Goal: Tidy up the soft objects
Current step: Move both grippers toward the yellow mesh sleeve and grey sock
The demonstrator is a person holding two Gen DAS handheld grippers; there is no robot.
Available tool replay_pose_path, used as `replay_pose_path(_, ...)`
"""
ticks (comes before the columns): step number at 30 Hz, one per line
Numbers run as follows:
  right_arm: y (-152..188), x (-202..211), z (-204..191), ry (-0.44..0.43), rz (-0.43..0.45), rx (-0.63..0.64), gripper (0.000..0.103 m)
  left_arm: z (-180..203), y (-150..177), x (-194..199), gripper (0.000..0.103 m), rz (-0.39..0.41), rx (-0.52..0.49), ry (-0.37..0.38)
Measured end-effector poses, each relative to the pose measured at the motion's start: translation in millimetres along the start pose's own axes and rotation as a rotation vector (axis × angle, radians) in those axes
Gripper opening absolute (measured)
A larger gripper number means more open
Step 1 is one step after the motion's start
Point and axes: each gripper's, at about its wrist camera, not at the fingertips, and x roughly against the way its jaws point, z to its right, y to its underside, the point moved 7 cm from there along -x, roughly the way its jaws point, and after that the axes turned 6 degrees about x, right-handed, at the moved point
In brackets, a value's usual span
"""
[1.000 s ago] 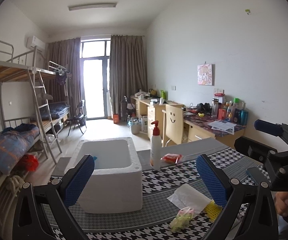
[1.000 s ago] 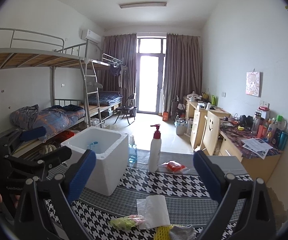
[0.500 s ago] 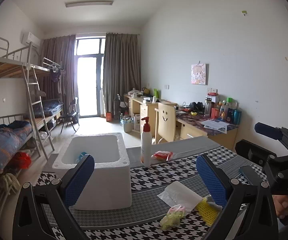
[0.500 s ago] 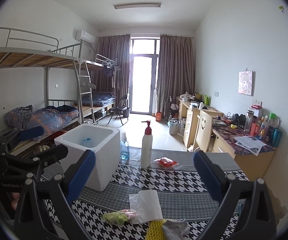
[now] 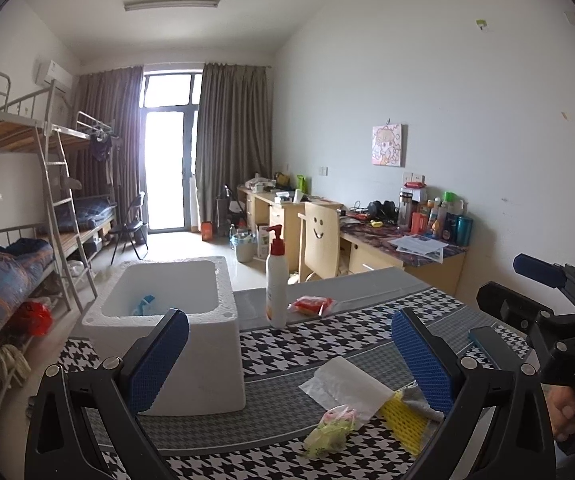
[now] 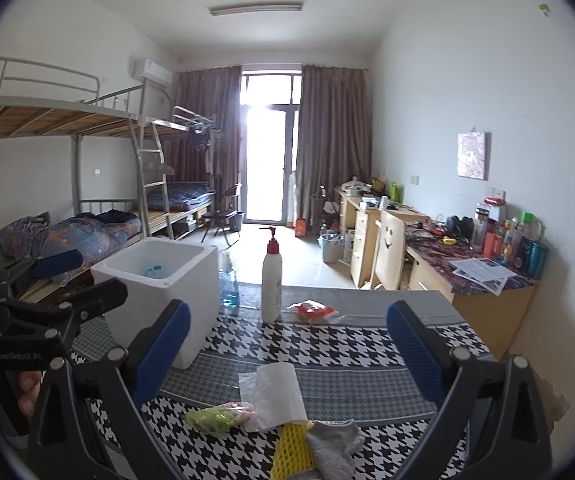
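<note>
Here, nearest the cameras, both tools hang above the near edge of the checked tablecloth [image 6: 367, 344]. The left gripper [image 5: 287, 356] has its blue pads wide apart with nothing between them, and the right gripper [image 6: 287, 348] is spread just as wide and equally empty.

Below them the soft things lie in a small cluster. A grey sock [image 6: 333, 446] touches a piece of yellow foam netting [image 6: 289, 450]; a white tissue [image 6: 273, 394] overlaps the netting's far end, and a yellow-green plastic bag [image 6: 217, 416] sits just beside the tissue, to its left.

Compared with a second ago the left camera has swung a little: the cluster has slid toward the right pad, and the sock [image 5: 417, 398] now shows beside the netting [image 5: 401, 420], where before it was largely hidden behind that pad. In the right view the cluster sits more centred between the fingers than it did.

Farther on, to the left, a white foam box [image 5: 191, 356] stands open with something blue inside. Beyond it a small clear bottle [image 6: 228, 284] of blue liquid stands near the box's far corner. A white pump bottle [image 6: 271, 280] with a red top is upright mid-table, and a red packet [image 6: 313, 310] lies just to its right.

Past the table are bunk beds [image 6: 87, 216], desks [image 6: 467, 280] and the balcony door [image 6: 269, 160].
</note>
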Motion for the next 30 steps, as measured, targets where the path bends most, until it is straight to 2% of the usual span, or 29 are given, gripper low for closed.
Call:
replay_pose_path(21, 24.3, 7.1, 14.7, 0.035, -0.030, -0.024, 0.100, 18.9, 22.0, -3.7, 0.102, -0.017, -0.041, 0.032)
replay_pose_path(30, 40.2, 9.7, 24.4, 0.063, -0.047, -0.036, 0.100, 23.1, 40.1, -15.4, 0.102, -0.065, -0.034, 0.065)
